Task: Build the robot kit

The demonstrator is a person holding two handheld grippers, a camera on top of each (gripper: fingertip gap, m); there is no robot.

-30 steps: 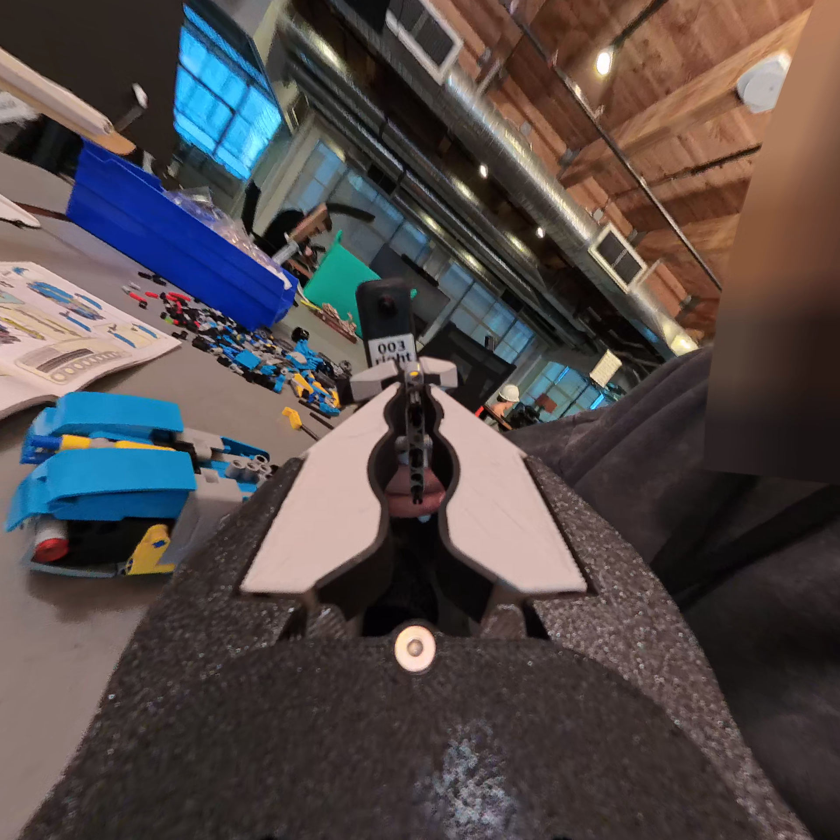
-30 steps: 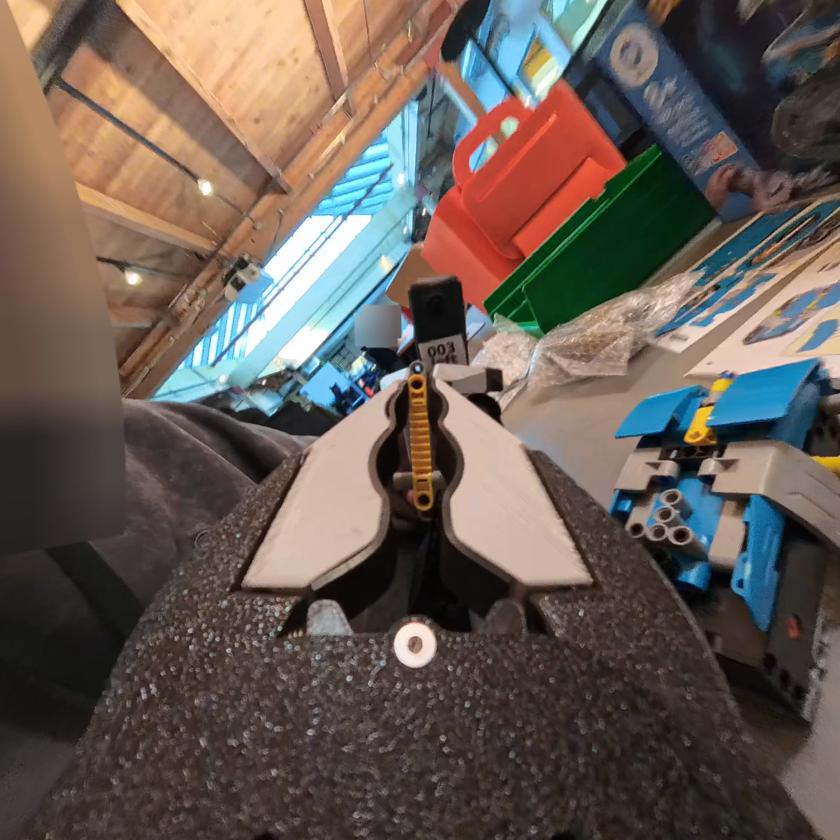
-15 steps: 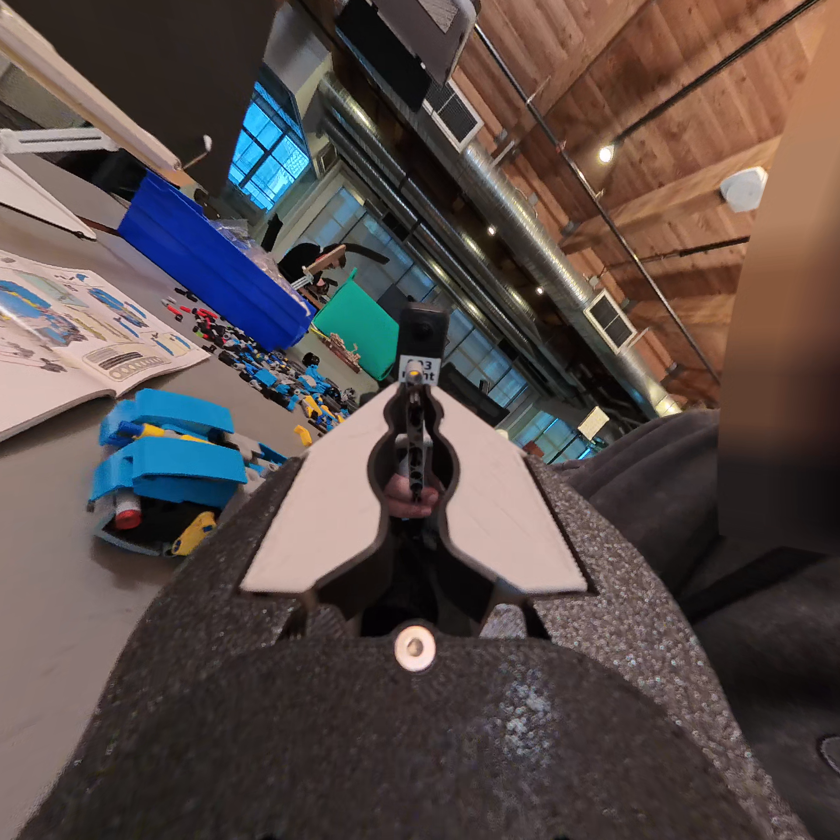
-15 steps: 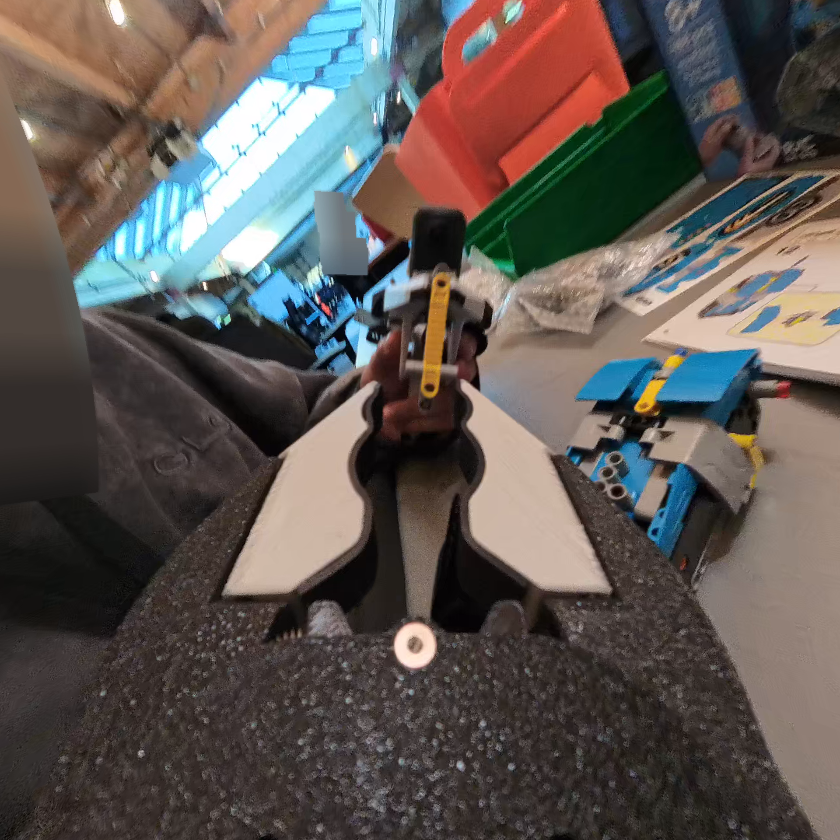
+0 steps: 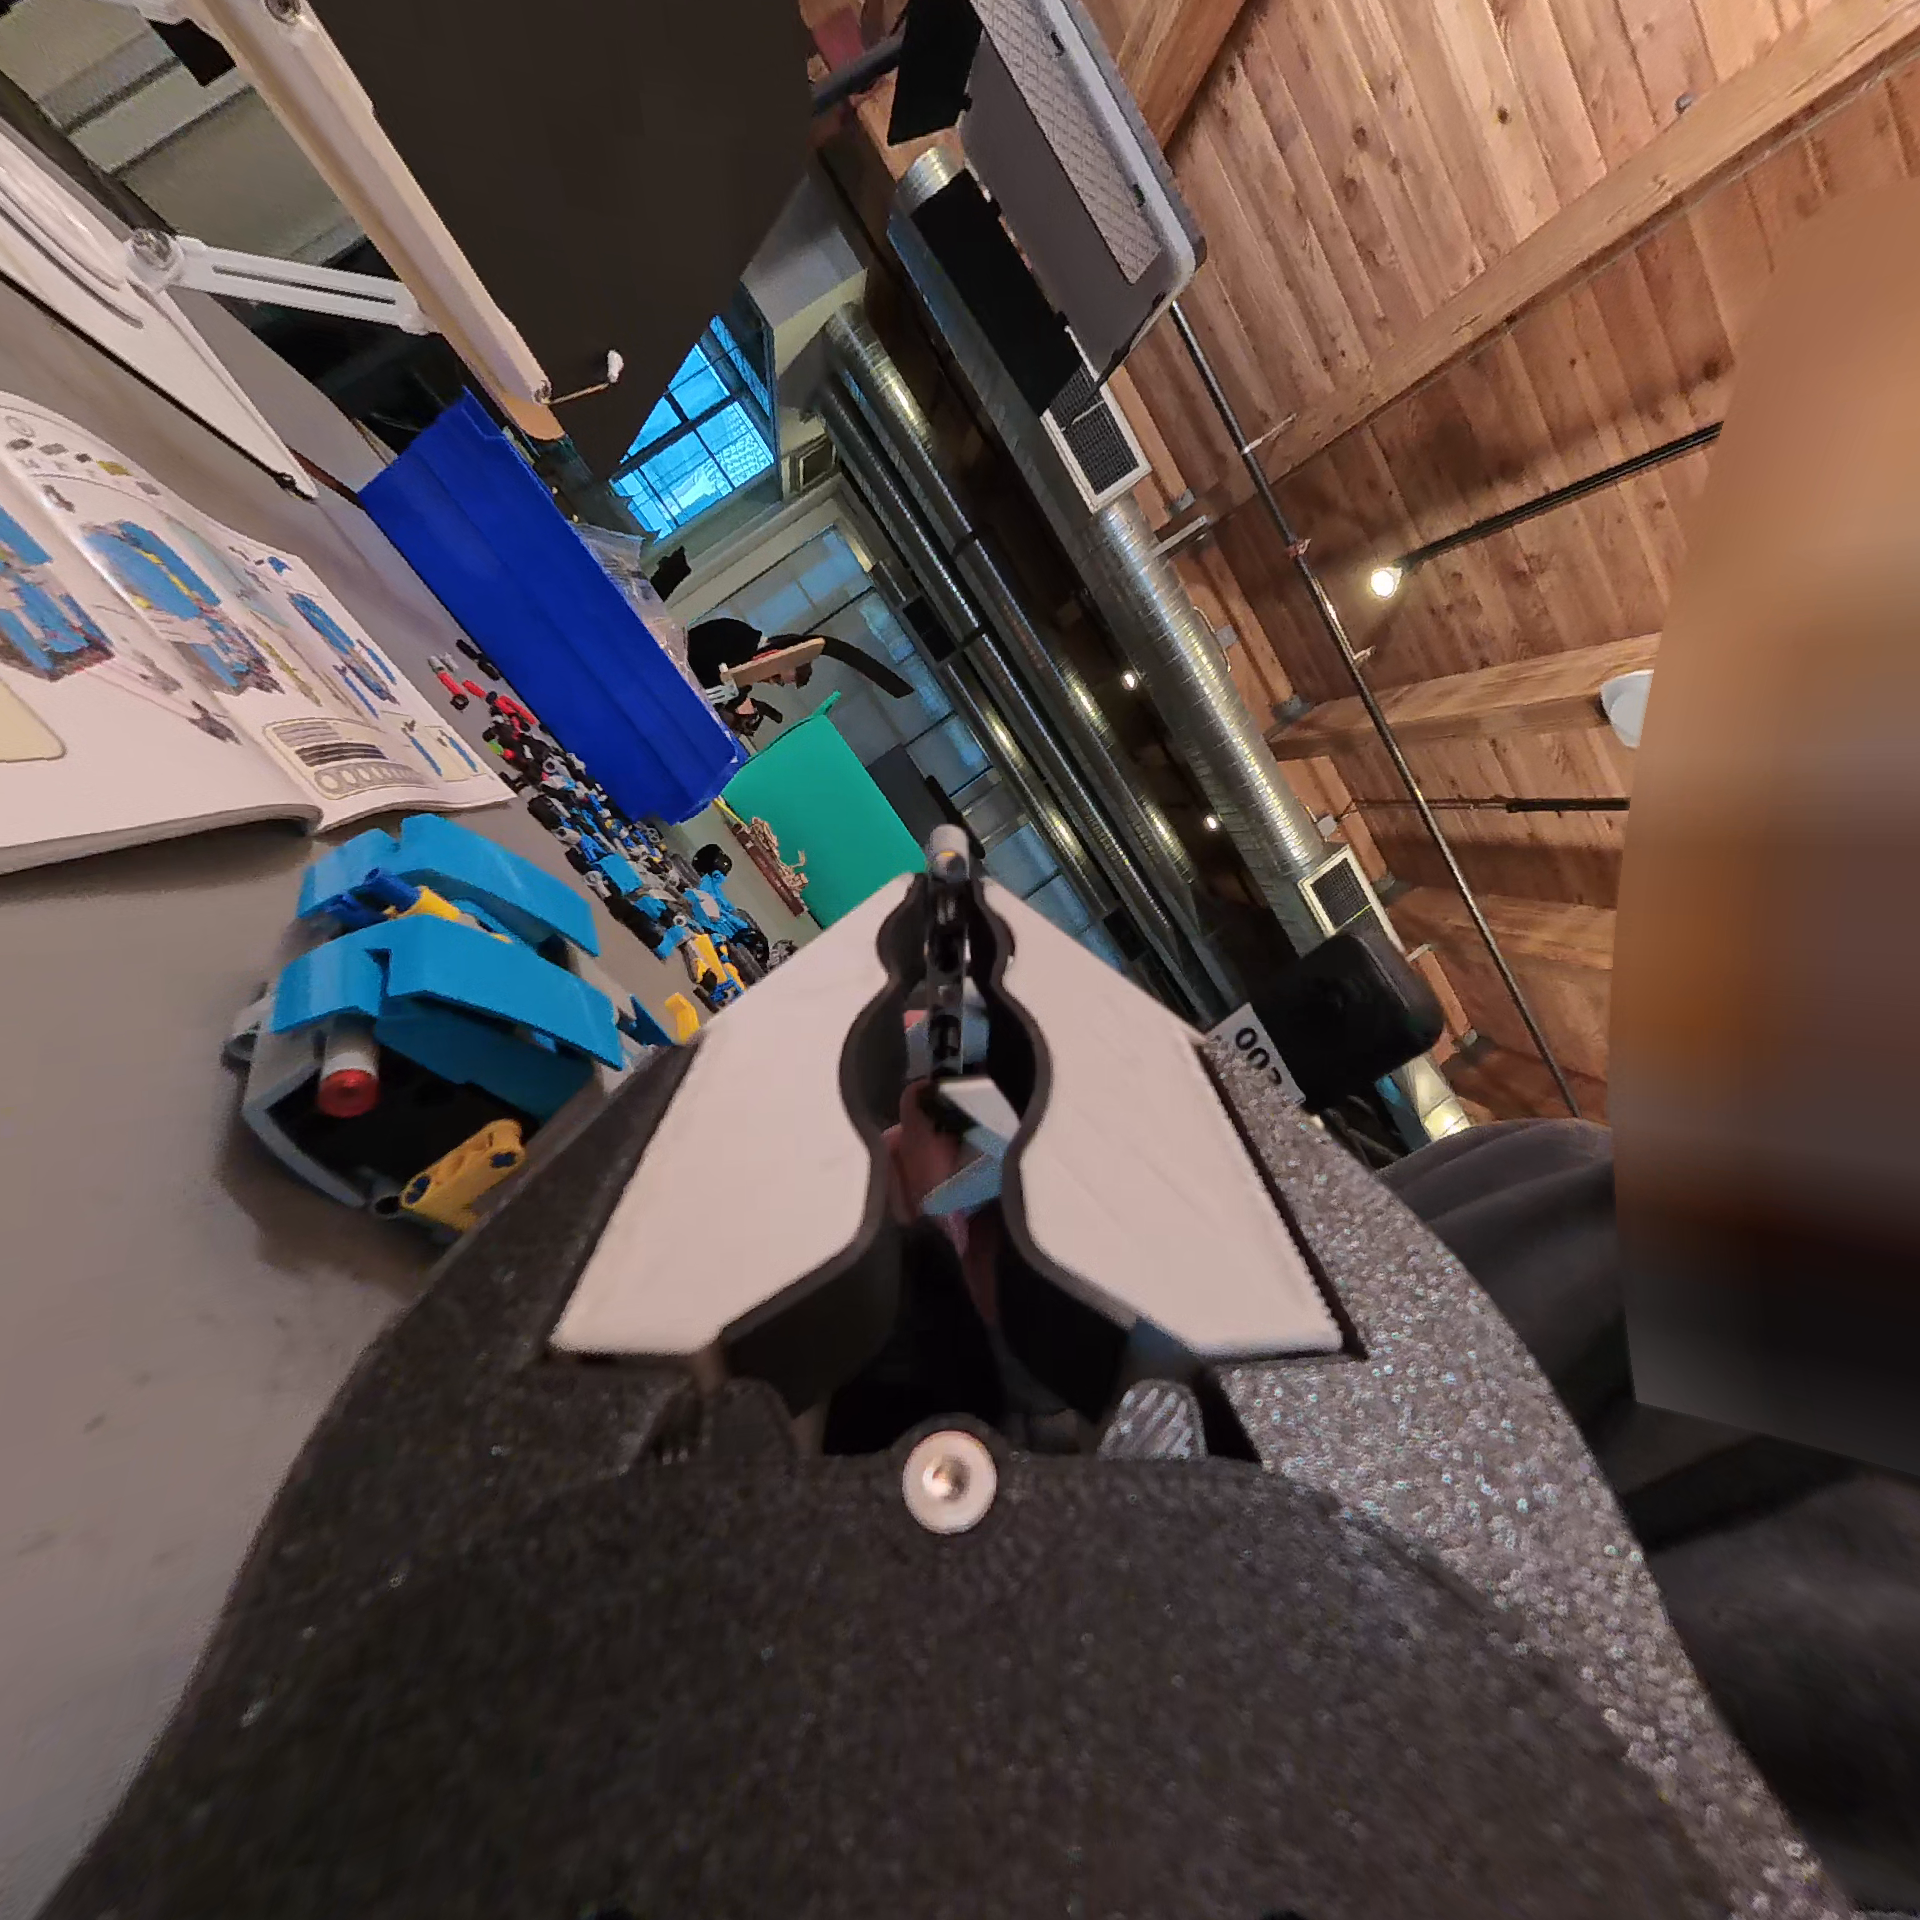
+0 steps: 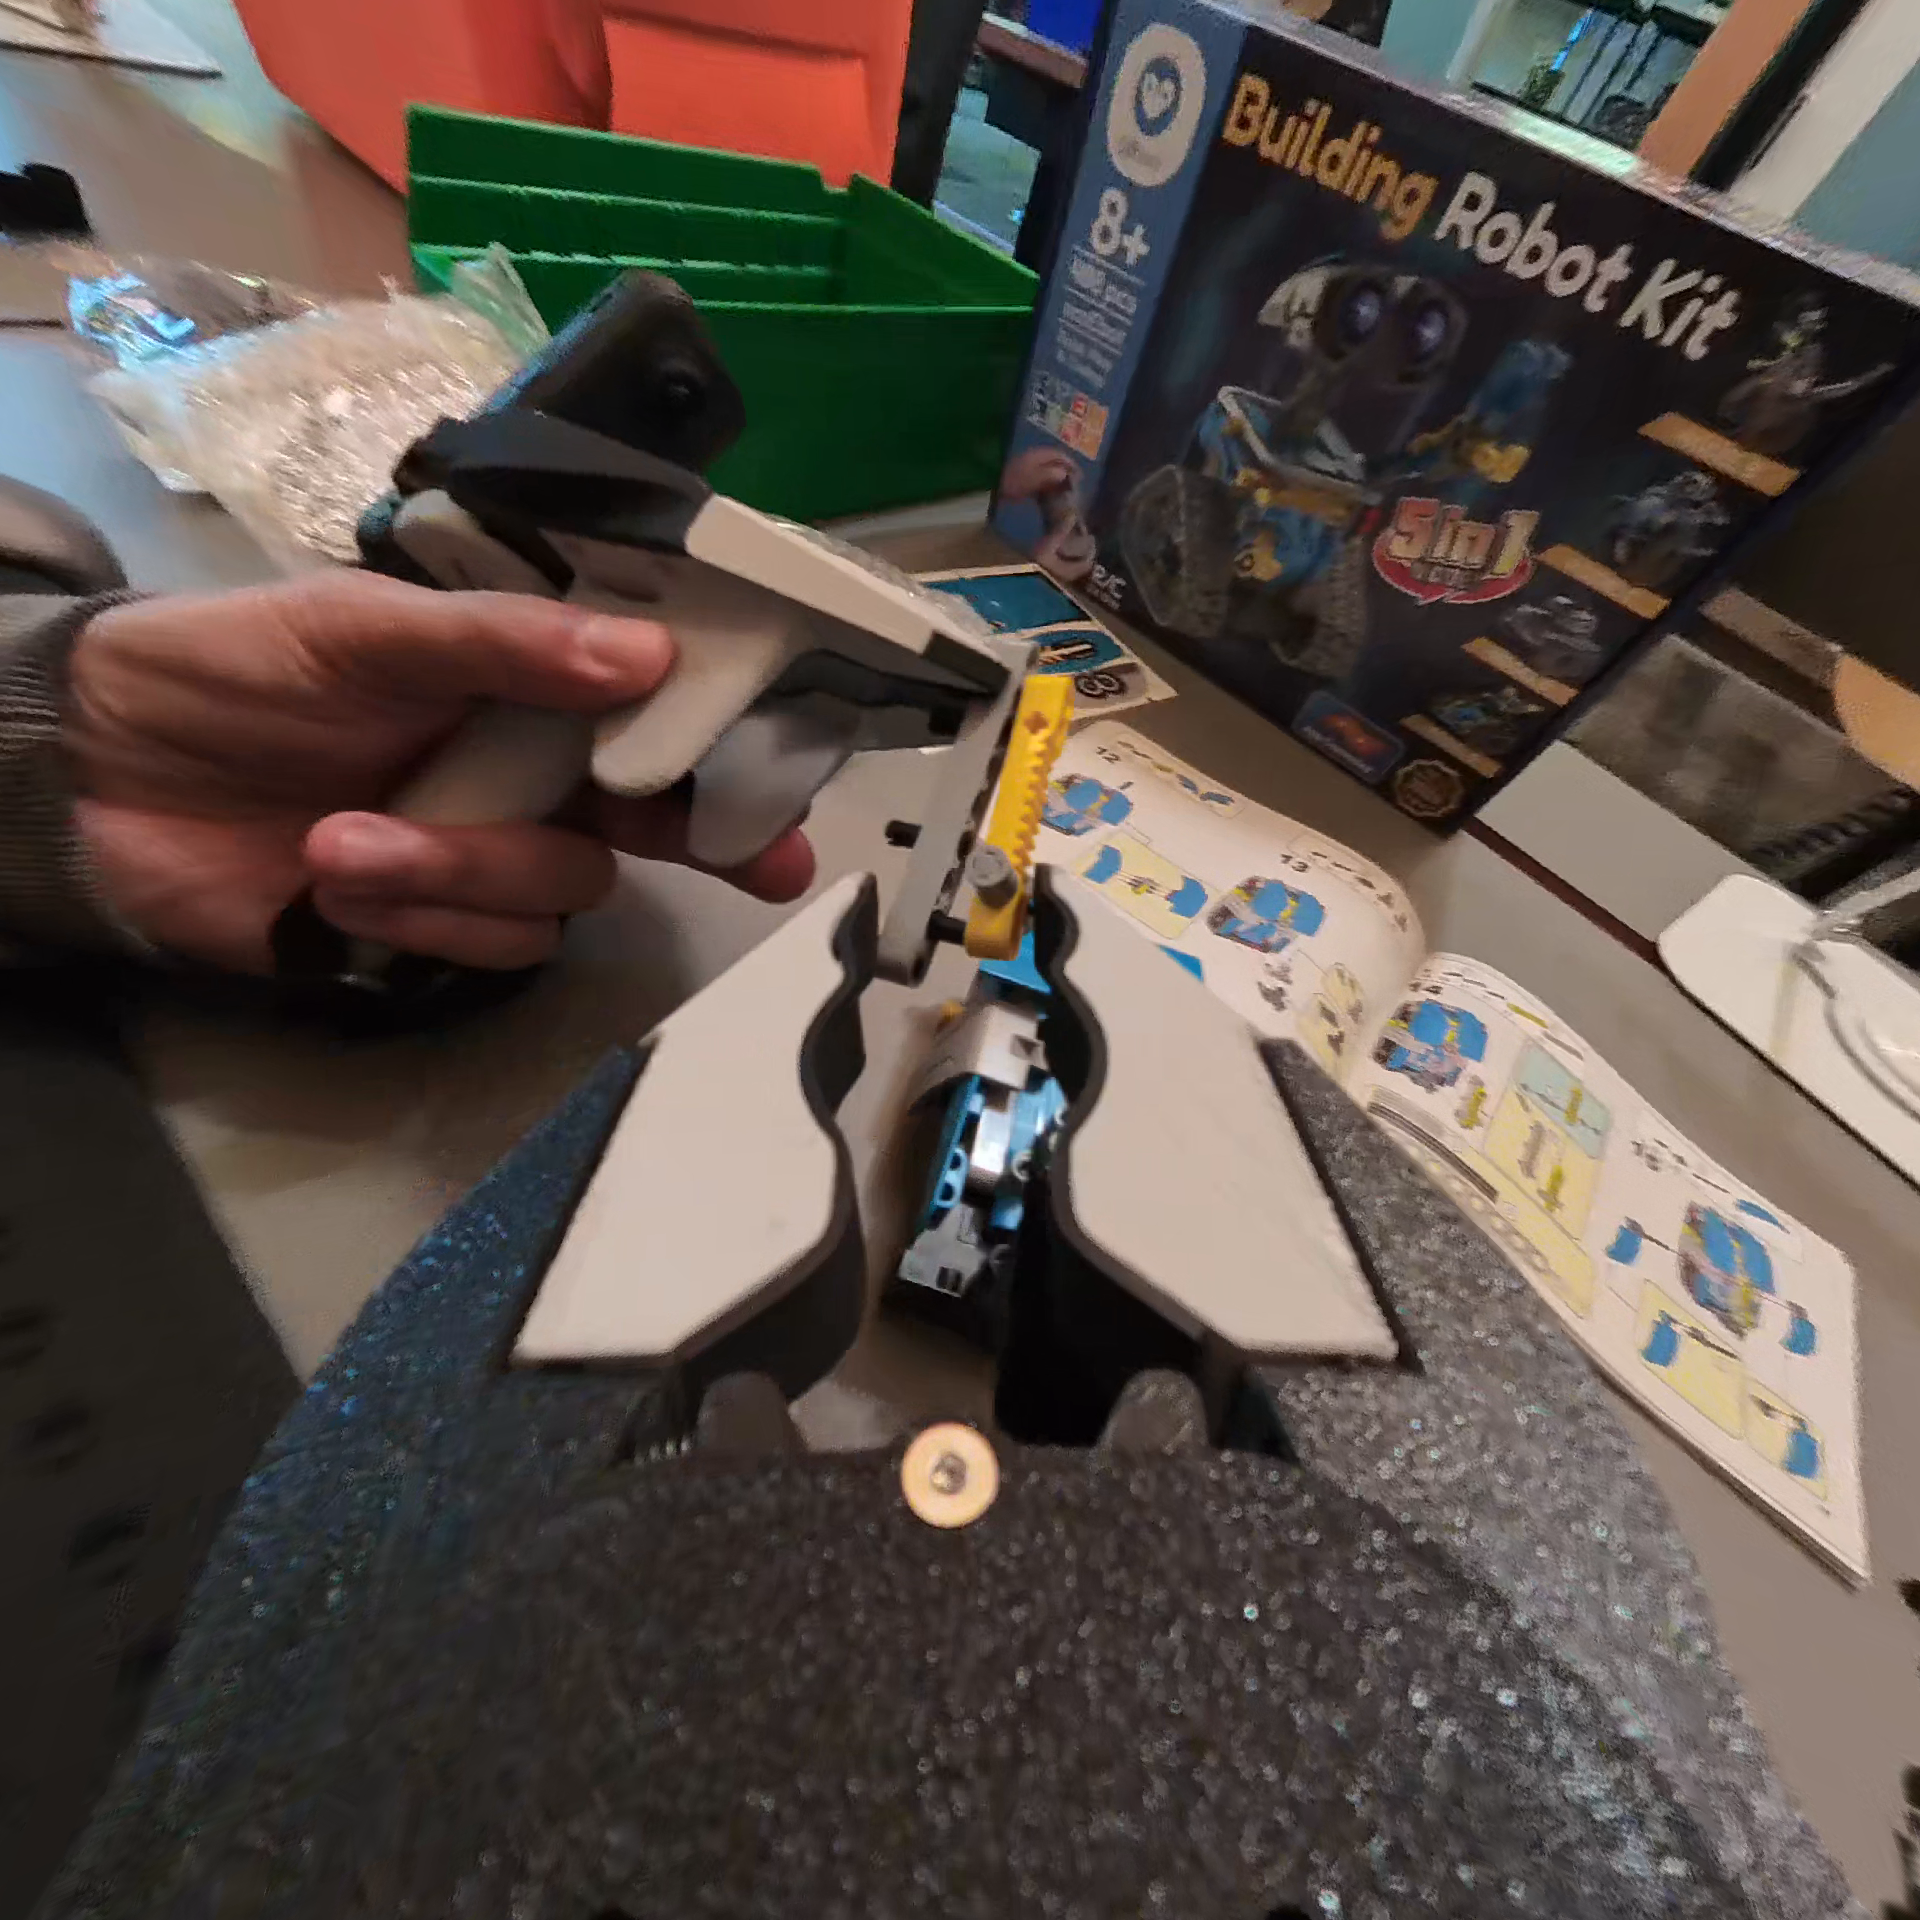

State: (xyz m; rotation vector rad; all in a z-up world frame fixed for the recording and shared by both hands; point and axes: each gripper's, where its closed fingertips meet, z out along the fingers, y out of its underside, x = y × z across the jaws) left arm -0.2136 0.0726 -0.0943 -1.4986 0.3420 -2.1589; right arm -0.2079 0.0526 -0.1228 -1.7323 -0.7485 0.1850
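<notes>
Holding one beam assembly (image 5: 945,977): left tool (image 5: 948,904) clamped; right tool (image 6: 961,888) parted

gripper fingers (image 6: 717,1153): pale grey, black-edged
gripper body (image 6: 935,1714): speckled black foam
toothed rack (image 6: 1013,821): yellow
beam (image 6: 940,842): grey
model (image 5: 436,997): blue, grey, yellow
bin (image 6: 727,281): green
second bin (image 5: 540,613): deep blue

toy model (image 5: 436,1029) on table (image 5: 125,1299), booklet (image 5: 187,665) seemingly behind
</notes>
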